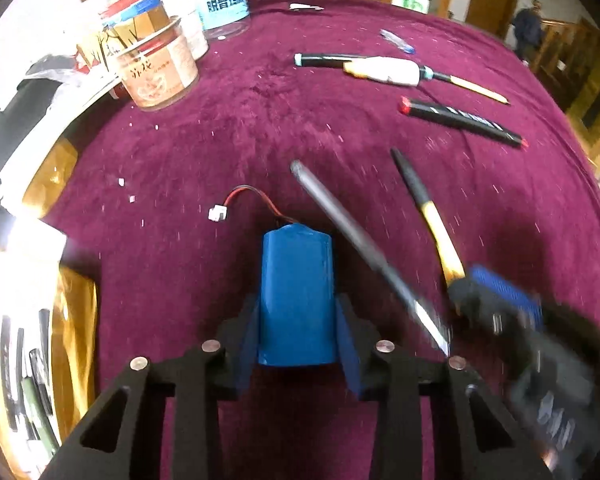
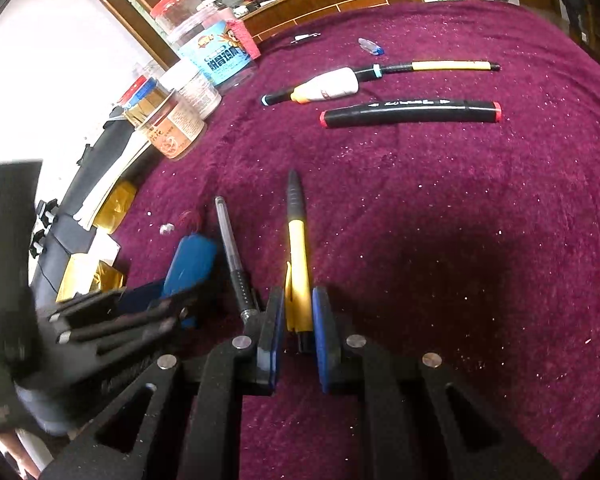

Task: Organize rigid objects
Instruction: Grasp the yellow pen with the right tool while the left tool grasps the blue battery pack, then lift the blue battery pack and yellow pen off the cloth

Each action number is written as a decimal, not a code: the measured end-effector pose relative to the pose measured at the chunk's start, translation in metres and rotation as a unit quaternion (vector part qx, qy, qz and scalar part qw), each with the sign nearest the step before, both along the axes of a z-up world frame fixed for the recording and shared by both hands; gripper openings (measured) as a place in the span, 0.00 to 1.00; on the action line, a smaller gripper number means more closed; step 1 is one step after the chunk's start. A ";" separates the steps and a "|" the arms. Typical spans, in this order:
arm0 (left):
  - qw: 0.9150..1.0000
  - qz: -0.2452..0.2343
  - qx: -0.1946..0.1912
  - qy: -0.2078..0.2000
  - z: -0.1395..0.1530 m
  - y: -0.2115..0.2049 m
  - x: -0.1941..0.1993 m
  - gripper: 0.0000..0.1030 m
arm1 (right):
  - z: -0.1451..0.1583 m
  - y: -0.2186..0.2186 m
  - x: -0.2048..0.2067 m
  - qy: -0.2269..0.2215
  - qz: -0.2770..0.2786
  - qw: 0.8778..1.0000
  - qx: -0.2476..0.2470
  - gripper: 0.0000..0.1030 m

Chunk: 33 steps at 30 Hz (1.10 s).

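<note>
My left gripper [image 1: 298, 312] is shut on a blue battery pack [image 1: 296, 296] with a red-black wire and white plug [image 1: 219, 213], low over the maroon cloth. My right gripper [image 2: 298, 308] is shut on a yellow and black pen [image 2: 298, 248]; it appears blurred at the right in the left wrist view [image 1: 500, 300]. A clear gel pen [image 2: 232, 248] lies between the two grippers. Further off lie a black marker with red caps [image 2: 412, 114], a white and orange tube [image 2: 328, 88], and a black and yellow pen [image 2: 440, 66].
Several plastic jars [image 2: 204, 64] and an orange-labelled tub [image 1: 156, 76] stand at the table's far left edge. A small blue-capped item [image 2: 371, 47] and a white clip [image 2: 306, 37] lie far back. A box with pens [image 1: 28, 380] sits off the left edge.
</note>
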<state>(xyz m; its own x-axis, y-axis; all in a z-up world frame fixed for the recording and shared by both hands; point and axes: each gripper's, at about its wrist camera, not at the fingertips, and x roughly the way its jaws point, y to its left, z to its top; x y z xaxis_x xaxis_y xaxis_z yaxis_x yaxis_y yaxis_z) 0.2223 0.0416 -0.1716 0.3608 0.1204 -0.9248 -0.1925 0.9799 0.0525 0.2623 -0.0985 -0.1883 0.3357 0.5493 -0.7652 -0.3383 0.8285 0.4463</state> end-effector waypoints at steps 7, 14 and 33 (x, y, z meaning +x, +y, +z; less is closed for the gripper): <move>0.998 -0.051 0.026 0.007 0.000 -0.026 -0.065 0.36 | 0.000 0.004 0.001 -0.011 0.001 1.000 -0.006 0.13; 0.999 -0.038 0.003 -0.003 -0.001 -0.018 -0.061 0.36 | 0.002 0.018 -0.004 -0.057 0.029 0.997 -0.053 0.13; 0.996 -0.056 -0.057 -0.035 0.001 -0.019 -0.176 0.36 | 0.021 0.031 -0.031 -0.103 0.074 0.991 -0.029 0.12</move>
